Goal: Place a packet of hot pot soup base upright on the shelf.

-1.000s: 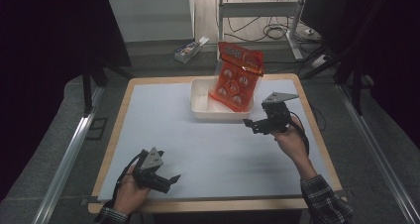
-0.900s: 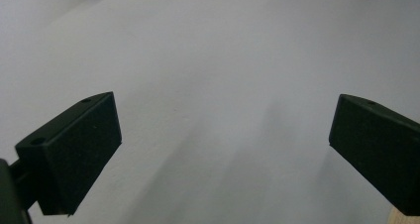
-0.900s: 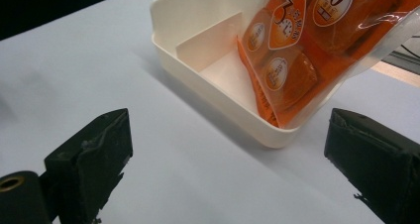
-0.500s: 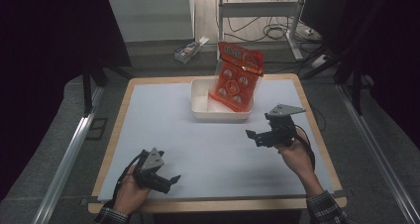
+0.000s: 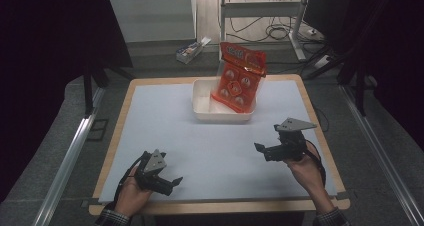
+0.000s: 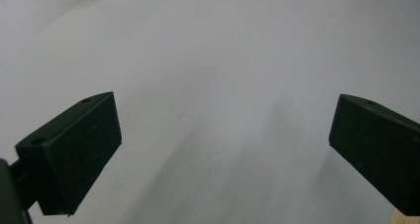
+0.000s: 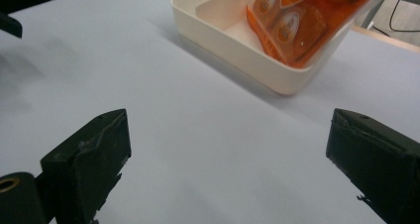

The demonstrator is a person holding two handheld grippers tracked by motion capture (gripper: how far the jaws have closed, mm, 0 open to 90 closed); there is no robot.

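Observation:
An orange snack bag (image 5: 239,78) stands tilted in the right part of a white bin (image 5: 202,103) at the back middle of the table; the right gripper view shows the orange bag (image 7: 297,21) leaning on the white bin's (image 7: 233,48) near wall. My right gripper (image 5: 261,150) hovers open at the right, in front of the bin, with nothing between its jaws (image 7: 225,169). Near the front edge at the left, my left gripper (image 5: 175,182) is open and empty (image 6: 223,149) just above the sheet.
A pale blue-white sheet (image 5: 165,121) covers the wooden table (image 5: 320,136). A small box (image 5: 192,48) lies on the floor beyond the table, with cables (image 5: 280,31) and a metal frame leg behind. Aluminium rails (image 5: 70,156) run along both sides.
My right gripper has drawn back from the bin toward the front right of the table. The left gripper has stayed put. The bag remains in the bin.

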